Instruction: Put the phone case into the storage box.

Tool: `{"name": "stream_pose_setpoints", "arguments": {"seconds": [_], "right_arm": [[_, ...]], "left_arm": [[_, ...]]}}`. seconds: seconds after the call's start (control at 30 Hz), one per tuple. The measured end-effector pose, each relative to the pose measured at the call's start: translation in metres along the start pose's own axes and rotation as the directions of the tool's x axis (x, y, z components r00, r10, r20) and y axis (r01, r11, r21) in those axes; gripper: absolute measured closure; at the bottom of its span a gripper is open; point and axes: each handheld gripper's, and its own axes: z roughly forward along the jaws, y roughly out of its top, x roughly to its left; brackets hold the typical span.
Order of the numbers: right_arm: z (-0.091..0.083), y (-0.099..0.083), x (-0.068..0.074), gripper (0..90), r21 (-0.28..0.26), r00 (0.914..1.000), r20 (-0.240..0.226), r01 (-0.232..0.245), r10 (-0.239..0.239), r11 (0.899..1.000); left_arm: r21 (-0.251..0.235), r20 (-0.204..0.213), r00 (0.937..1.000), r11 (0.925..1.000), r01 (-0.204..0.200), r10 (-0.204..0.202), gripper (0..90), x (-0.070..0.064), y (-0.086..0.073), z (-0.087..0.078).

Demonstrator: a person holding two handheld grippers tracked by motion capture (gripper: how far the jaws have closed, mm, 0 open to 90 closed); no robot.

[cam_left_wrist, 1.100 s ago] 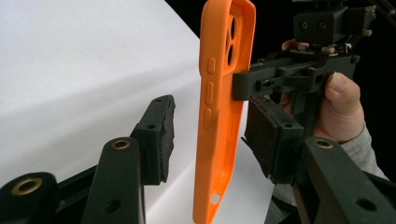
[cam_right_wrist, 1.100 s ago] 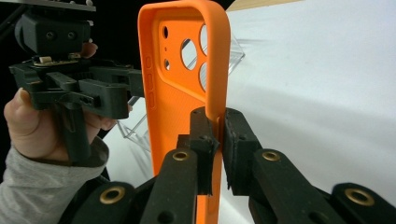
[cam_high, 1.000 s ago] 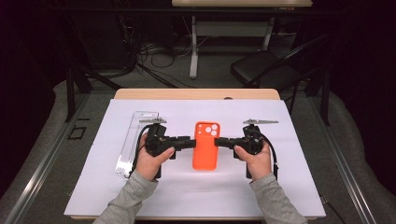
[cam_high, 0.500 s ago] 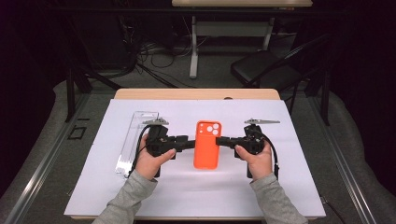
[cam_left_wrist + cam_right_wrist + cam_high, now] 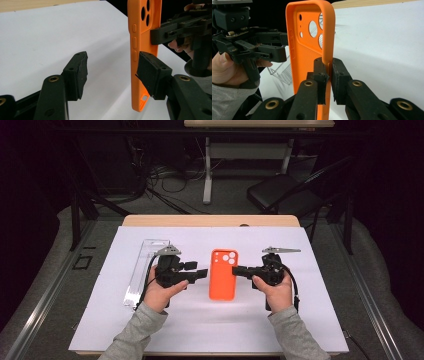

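An orange phone case point(image 5: 223, 274) hangs level over the white sheet point(image 5: 210, 330) between my two grippers. My right gripper point(image 5: 237, 270) is shut on the case's right long edge; in the right gripper view its jaws pinch the rim point(image 5: 328, 75) and the case's inner face point(image 5: 307, 50) shows. My left gripper point(image 5: 202, 273) is at the case's left edge, open. In the left gripper view one pad point(image 5: 152, 75) lies close against the case point(image 5: 145, 37) by its side buttons, and the other pad point(image 5: 77, 72) stands well apart.
A clear plastic holder point(image 5: 145, 270) lies on the sheet left of my left hand. The wooden table edge point(image 5: 210, 220) runs along the back. Beyond it are a dark chair point(image 5: 285, 195) and floor cables.
The case and both grippers have drifted very slightly to the right. The hold has not visibly changed.
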Motion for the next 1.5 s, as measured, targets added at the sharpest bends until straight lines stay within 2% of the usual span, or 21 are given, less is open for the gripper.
{"name": "stream_pose_setpoints", "arguments": {"seconds": [0.07,0.1,0.23,0.4,0.53,0.67,0.8,1.0,1.07,1.1,1.33,1.5], "right_arm": [[0.0,0.0,0.0,83.4,-0.003,1.0,0.002,0.003,-0.003,1.0],[-0.001,0.0,0.001,83.5,-0.005,0.9999,0.011,0.011,-0.011,1.0],[-0.001,0.0,0.003,83.5,-0.009,0.999,0.032,0.031,-0.03,0.999],[0.001,-0.001,0.006,83.4,-0.014,0.9976,0.047,0.051,-0.05,0.999],[0.002,-0.002,0.008,83.4,-0.015,0.9966,0.057,0.061,-0.06,0.998],[0.003,-0.003,0.012,83.4,-0.025,0.9947,0.072,0.076,-0.074,0.997],[0.003,-0.004,0.014,83.4,-0.031,0.9935,0.076,0.087,-0.085,0.996],[0.005,-0.005,0.02,83.4,-0.033,0.9893,0.092,0.117,-0.113,0.993],[0.006,-0.005,0.02,83.4,-0.032,0.9884,0.094,0.123,-0.12,0.992],[0.006,-0.006,0.021,83.4,-0.035,0.987,0.099,0.131,-0.127,0.991],[0.008,-0.007,0.025,83.3,-0.034,0.9845,0.102,0.147,-0.143,0.989],[0.008,-0.007,0.027,83.3,-0.033,0.9835,0.103,0.152,-0.148,0.988]], "left_arm": [[-0.003,-0.012,0.9999,0.9999,-0.01,0.01,41.2,0.0,0.001,-0.001],[-0.031,-0.021,0.9993,0.9991,-0.03,0.03,40.5,0.001,0.001,-0.003],[-0.038,-0.044,0.9982,0.9984,-0.043,0.041,38.7,0.002,0.003,-0.007],[-0.022,-0.05,0.9982,0.9992,-0.034,0.033,38.7,0.001,0.004,-0.009],[-0.008,-0.066,0.9973,0.9994,-0.034,0.033,33.6,0.001,0.005,-0.011],[-0.004,-0.091,0.9939,0.9981,-0.062,0.061,31.6,0.001,0.006,-0.012],[-0.011,-0.104,0.9922,0.9974,-0.071,0.069,29.9,0.001,0.007,-0.015],[-0.024,-0.103,0.992,0.9968,-0.077,0.074,28.4,0.001,0.008,-0.018],[-0.022,-0.105,0.9911,0.9961,-0.085,0.082,28.5,0.001,0.008,-0.019],[-0.019,-0.118,0.9887,0.9953,-0.095,0.092,28.5,0.001,0.009,-0.02],[-0.037,-0.12,0.987,0.9931,-0.111,0.106,28.4,-0.001,0.01,-0.023],[-0.039,-0.121,0.9874,0.9934,-0.108,0.103,26.3,-0.001,0.011,-0.024]]}}
